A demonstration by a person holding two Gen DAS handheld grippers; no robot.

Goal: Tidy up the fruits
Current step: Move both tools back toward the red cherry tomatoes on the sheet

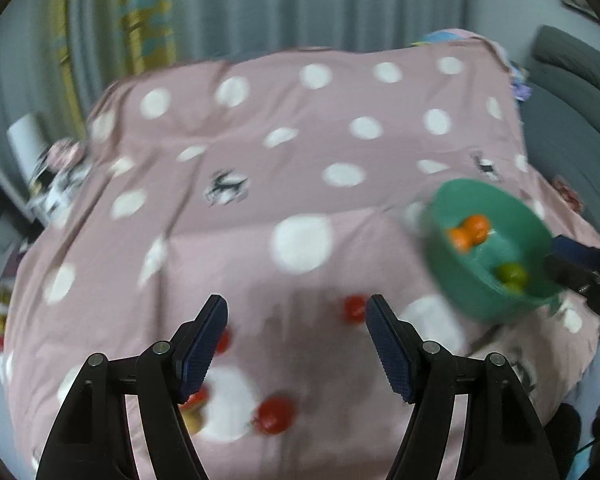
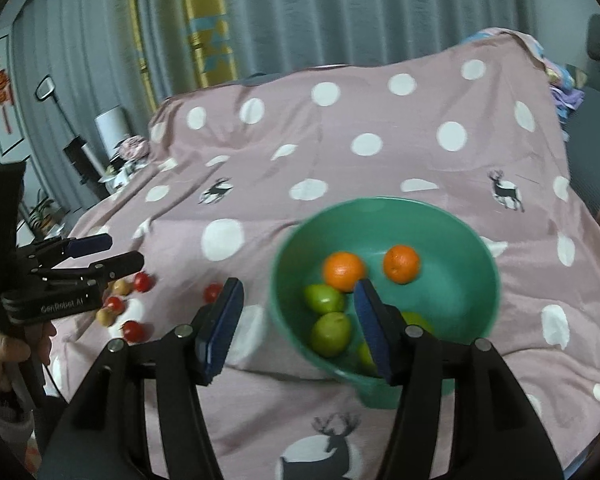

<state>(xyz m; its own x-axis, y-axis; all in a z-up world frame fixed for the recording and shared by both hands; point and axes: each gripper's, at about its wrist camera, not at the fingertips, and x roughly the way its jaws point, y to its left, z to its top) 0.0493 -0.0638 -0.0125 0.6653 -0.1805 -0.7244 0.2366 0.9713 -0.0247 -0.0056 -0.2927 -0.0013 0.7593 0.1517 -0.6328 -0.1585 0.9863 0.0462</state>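
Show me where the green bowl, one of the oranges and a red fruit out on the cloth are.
green bowl (image 2: 384,208): right wrist view, on its far rim.
orange (image 2: 401,263): right wrist view, middle of the right-hand one, inside the bowl.
red fruit (image 1: 275,414): left wrist view, middle of the nearest one on the cloth.

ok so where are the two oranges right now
In the right wrist view, both oranges sit side by side at the back of the green bowl, just behind the green fruits.

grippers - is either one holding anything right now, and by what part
Nothing is held. The left gripper and right gripper are both open, with nothing between their fingers; the bowl sits on the cloth.
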